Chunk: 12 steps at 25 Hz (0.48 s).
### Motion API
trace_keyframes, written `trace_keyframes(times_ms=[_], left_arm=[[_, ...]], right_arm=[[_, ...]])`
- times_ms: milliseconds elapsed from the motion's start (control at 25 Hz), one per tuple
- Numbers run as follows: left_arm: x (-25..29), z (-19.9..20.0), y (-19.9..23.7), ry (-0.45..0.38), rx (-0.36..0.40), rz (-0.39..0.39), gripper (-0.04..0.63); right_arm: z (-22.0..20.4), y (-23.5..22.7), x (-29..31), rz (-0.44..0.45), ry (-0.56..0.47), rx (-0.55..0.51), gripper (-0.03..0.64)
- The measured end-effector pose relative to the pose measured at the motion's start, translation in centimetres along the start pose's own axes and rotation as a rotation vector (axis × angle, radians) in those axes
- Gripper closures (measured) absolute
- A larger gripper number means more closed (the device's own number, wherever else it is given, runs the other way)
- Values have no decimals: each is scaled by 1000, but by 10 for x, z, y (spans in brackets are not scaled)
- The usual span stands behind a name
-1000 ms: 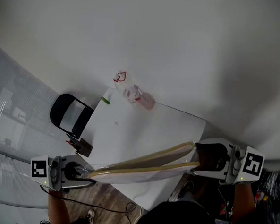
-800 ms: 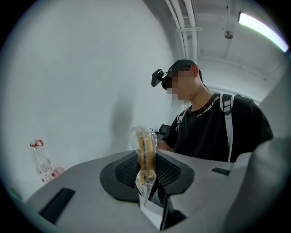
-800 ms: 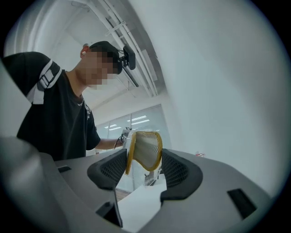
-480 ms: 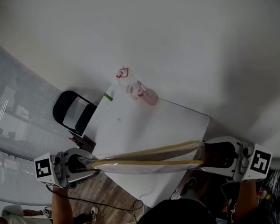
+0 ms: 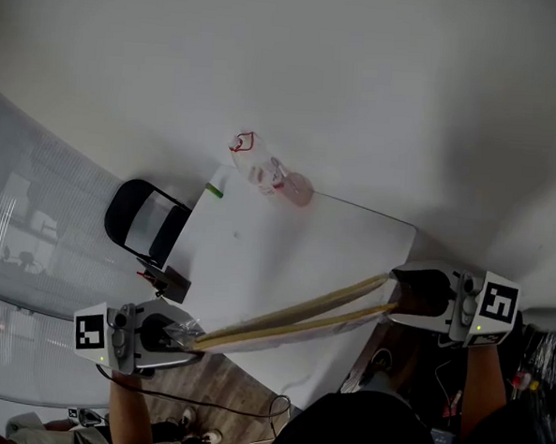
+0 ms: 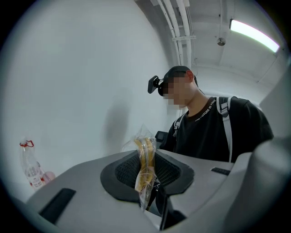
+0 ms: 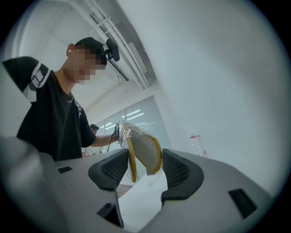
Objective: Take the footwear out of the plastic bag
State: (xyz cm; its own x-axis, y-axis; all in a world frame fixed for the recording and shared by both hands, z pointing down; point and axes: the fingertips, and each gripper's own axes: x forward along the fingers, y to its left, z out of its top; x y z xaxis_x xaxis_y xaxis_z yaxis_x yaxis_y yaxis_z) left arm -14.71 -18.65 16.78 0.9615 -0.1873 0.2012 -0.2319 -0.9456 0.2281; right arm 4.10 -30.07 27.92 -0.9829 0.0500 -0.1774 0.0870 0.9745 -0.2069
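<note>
- Since a second ago my left gripper [image 5: 188, 338] has shifted slightly in toward the right gripper [image 5: 395, 299], and the slippers [image 5: 291, 320] strung between them now show thinner and more edge-on in the head view.
- Right jaws have just been closing a little, with the heel end of the slippers standing between them.
- In the right gripper view, one yellow-edged slipper lies against the left pad and the other leans toward the right pad. I read that as a wide grip on the pair, though I cannot be sure the right pad is pressing.
- Left jaws are nearly together, pinching the crinkled end of the bag [image 5: 183, 330]. The left gripper view shows the yellow tips of the slippers inside the plastic between the pads.
- So the slippers are not out yet: at least their left end sits in the bag.
- I see the pair as a long, slanting span, low at my left gripper and higher at my right, crossing the near corner of the white table [image 5: 257, 253].
- At the table's far edge stands a clear bottle [image 5: 262, 176] with a red loop at its top.
- A black chair [image 5: 145, 222] stands just beside the table's left side, well apart from both grippers.
</note>
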Motion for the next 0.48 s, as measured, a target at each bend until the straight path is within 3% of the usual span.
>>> trace_keyframes(times_ms=[120,240,320,480], left_arm=[[-2,-1,1,-8,-6,-16,499],[-17,-9,21,-32,-14,21,499],[-25,-11,31,-53,-12,76,499],[-26,-19,47,-79,27,185,498]], right_arm=[[-14,-1,4,80,-34,69,390],[-31,-5,11,167,-63,113,391],[-32,3,8,212,-81,102,399],[-35,24,13,211,-43,13,451]])
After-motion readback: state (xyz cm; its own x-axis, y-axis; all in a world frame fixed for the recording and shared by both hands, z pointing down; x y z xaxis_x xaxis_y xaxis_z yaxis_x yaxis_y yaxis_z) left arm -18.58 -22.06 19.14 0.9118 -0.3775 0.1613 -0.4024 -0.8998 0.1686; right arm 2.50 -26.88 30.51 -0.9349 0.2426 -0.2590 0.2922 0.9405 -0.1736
